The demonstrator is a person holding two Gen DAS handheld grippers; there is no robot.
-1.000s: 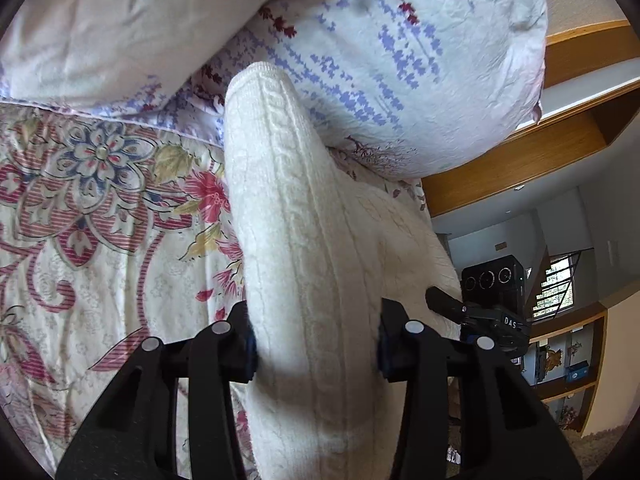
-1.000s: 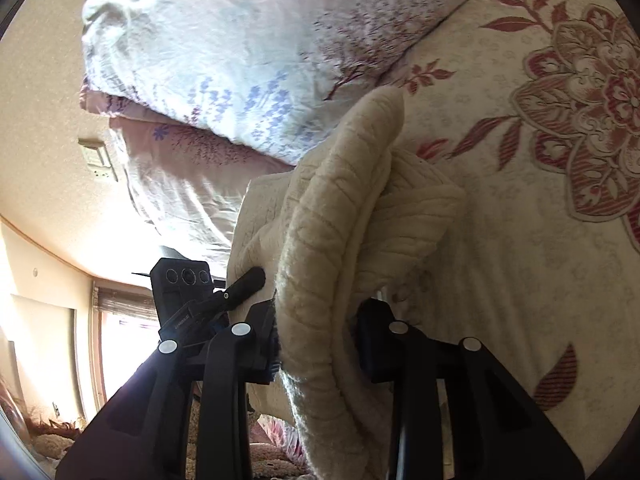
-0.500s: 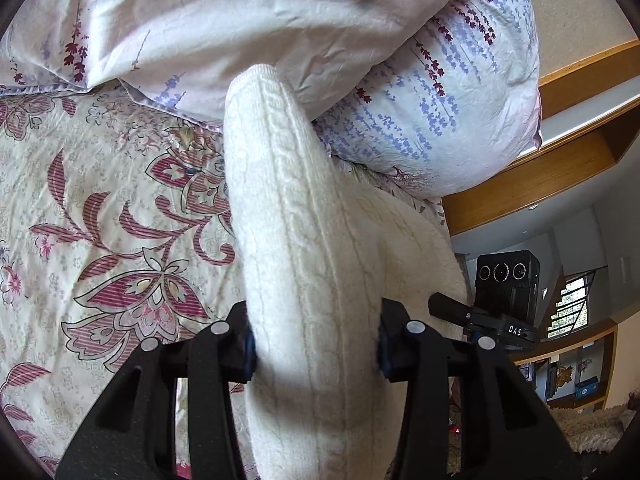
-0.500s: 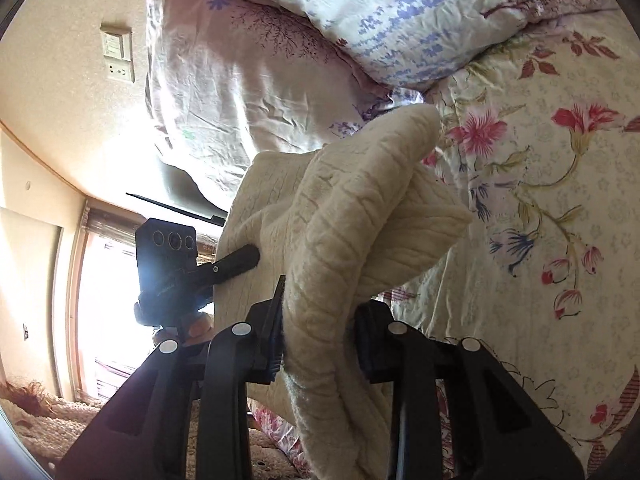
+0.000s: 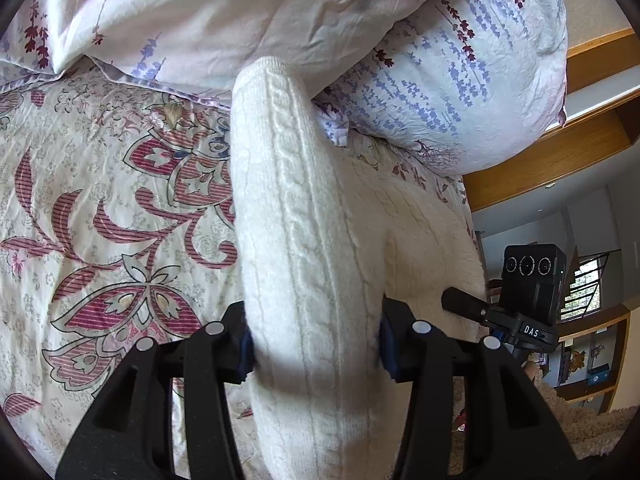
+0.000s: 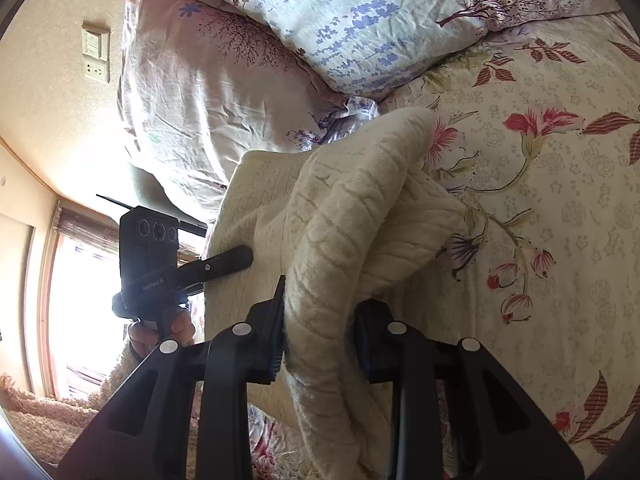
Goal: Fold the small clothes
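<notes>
A cream cable-knit sweater (image 5: 296,216) is held up over the floral bedspread (image 5: 100,216). My left gripper (image 5: 316,348) is shut on one thick bunch of the knit, which rises between the jaws toward the pillows. My right gripper (image 6: 320,332) is shut on another bunch of the same sweater (image 6: 360,200). The cloth spans between the two grippers. Each gripper shows in the other's view: the right one at the far right (image 5: 532,292), the left one at the left (image 6: 152,260), with its fingers hidden behind the knit.
Two floral pillows (image 5: 452,68) lie at the head of the bed (image 6: 340,20). A wooden headboard ledge (image 5: 560,152) is at the right. A wall socket (image 6: 96,52) and a bright window (image 6: 80,300) are at the left. The bedspread (image 6: 560,240) stretches to the right.
Both grippers have swung with the sweater toward the pillows; the bedspread pattern under them has shifted. Both stay shut on the knit.
</notes>
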